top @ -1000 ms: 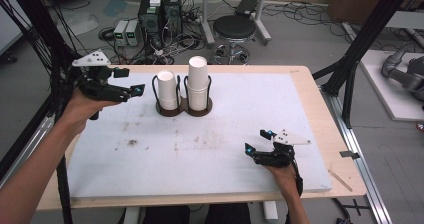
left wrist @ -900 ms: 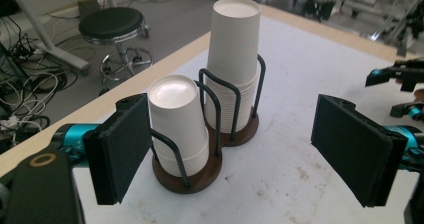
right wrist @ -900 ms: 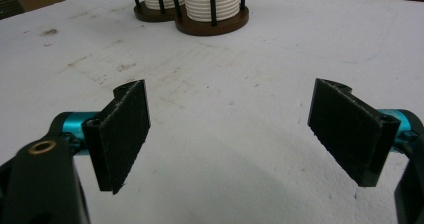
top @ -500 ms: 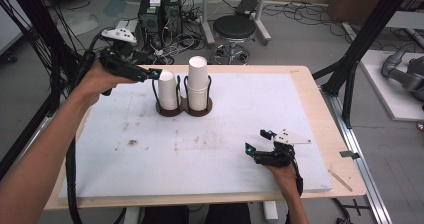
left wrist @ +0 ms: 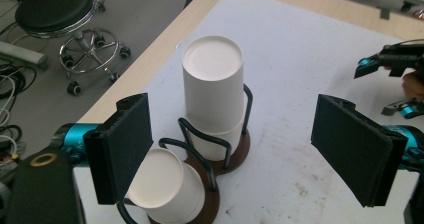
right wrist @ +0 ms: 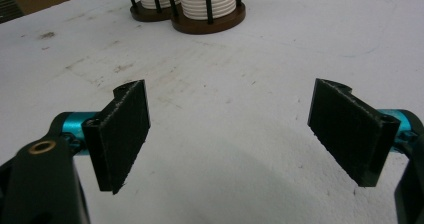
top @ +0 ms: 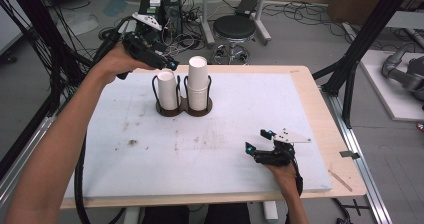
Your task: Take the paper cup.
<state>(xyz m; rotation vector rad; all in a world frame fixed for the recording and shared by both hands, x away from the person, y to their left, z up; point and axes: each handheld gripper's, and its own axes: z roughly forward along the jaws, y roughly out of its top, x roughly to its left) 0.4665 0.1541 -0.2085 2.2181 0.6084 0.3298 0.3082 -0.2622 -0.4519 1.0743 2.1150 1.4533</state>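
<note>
In the upper left of the high view, the left claw (top: 170, 64) hangs spread and empty just above the shorter cup stack (top: 167, 90), which sits beside the taller cup stack (top: 198, 83) in the wire holder (top: 183, 108) on the bench (top: 300, 84). No cup is gripped yet, so lifting one out is still ahead. At lower right, the right claw (top: 256, 143) rests spread and empty.

The left gripper (top: 167, 64) hovers above the shorter white paper cup stack (top: 167, 89) in a dark wire holder (top: 183, 107); the right gripper (top: 257, 144) rests on the white tabletop (top: 150, 149).
</note>
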